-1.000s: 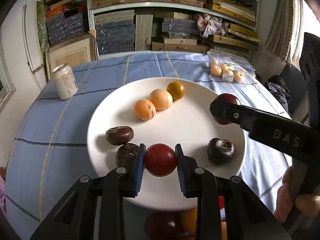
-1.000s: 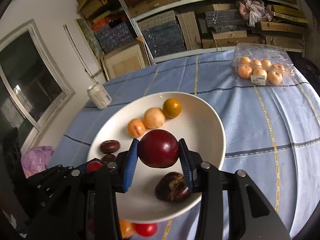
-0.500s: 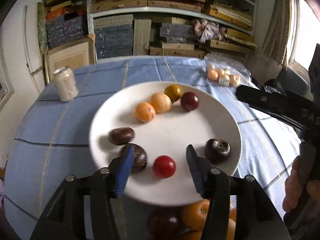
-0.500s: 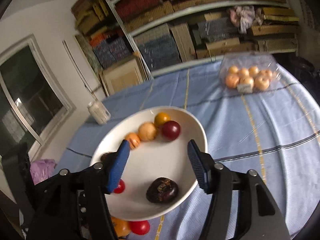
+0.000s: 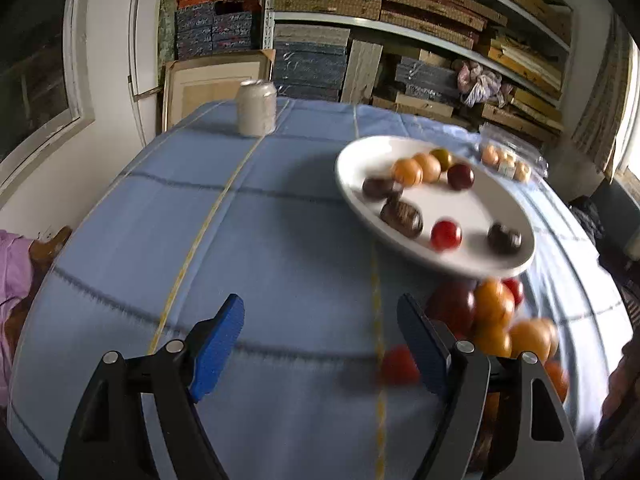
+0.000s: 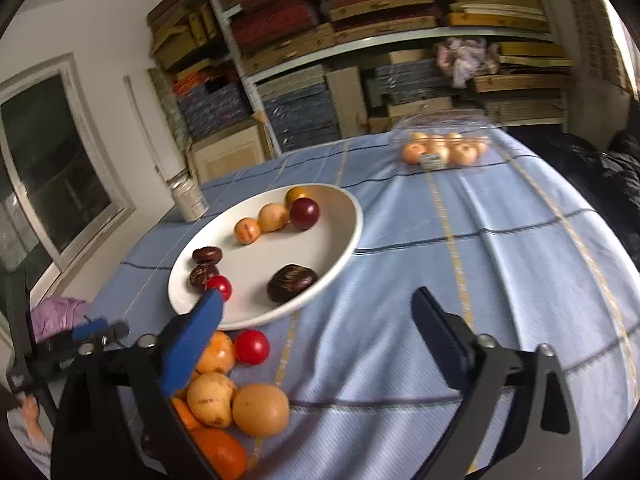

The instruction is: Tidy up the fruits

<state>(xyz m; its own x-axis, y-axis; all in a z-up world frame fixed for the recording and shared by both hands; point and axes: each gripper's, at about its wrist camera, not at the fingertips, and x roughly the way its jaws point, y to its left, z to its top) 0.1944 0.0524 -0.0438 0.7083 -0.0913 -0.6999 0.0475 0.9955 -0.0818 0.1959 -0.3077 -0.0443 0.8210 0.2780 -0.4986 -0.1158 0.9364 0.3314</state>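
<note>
Right wrist view: the table (image 6: pixel 500 264) fills the frame; the white plate (image 6: pixel 344 240), centre left, carries sorted fruit in rows by kind, while the loose pile (image 6: pixel 236 396) waits lower left. Both the right gripper (image 6: pixel 316 312) and left gripper (image 5: pixel 320 320) have jaws wide, empty, presumably ready for another pick.

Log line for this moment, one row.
left tool: open, empty | right tool: open, empty | plate: holds fruit | loose fruit: beside plate

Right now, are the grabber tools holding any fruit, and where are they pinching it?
No, nothing is held. The left tool and the right tool both gape open and empty. The fruit lies on the round white plate and the blue tablecloth.
</note>
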